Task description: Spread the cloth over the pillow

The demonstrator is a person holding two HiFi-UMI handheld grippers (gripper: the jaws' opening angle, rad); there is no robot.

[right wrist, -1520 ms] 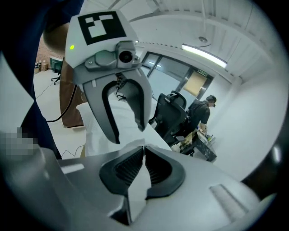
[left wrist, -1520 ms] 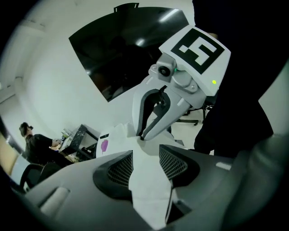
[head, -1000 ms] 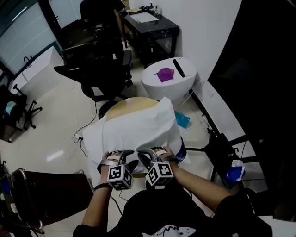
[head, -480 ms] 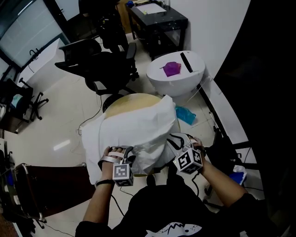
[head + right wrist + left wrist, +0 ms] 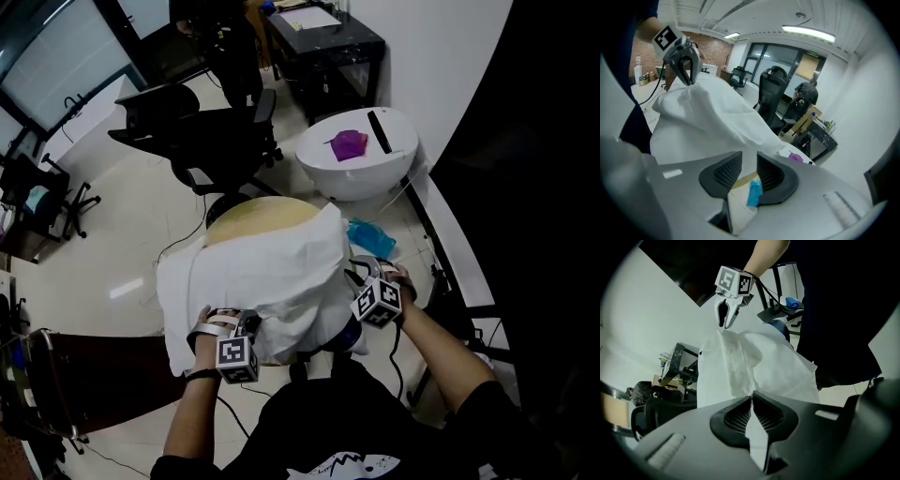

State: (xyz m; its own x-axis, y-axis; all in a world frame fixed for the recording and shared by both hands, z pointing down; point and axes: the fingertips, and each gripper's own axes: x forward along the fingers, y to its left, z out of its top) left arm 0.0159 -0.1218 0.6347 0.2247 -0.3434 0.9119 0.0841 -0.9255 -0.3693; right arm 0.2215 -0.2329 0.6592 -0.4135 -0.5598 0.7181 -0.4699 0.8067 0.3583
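Note:
A white cloth [image 5: 262,272] lies draped over a bulky shape on a round tan table [image 5: 253,214]; the pillow itself is hidden under it. My left gripper [image 5: 234,323] is at the cloth's near left edge. Its jaws have just closed, and the left gripper view shows it [image 5: 752,399] shut on a fold of the cloth [image 5: 754,366]. My right gripper [image 5: 364,274] is at the cloth's right side. Its jaws have just been opening, and in its own view it [image 5: 749,164] stands open with nothing between the pads. The cloth [image 5: 708,117] lies just beyond them.
A white round stand [image 5: 356,173] carrying a purple thing [image 5: 349,145] sits behind the table. Black office chairs [image 5: 202,131] and a black desk [image 5: 323,42] stand farther back. A blue bag [image 5: 372,239] lies on the floor to the right.
My right gripper moved from beside the left one at the front edge to the cloth's right side and opened. The left gripper sank a little and shut on the cloth.

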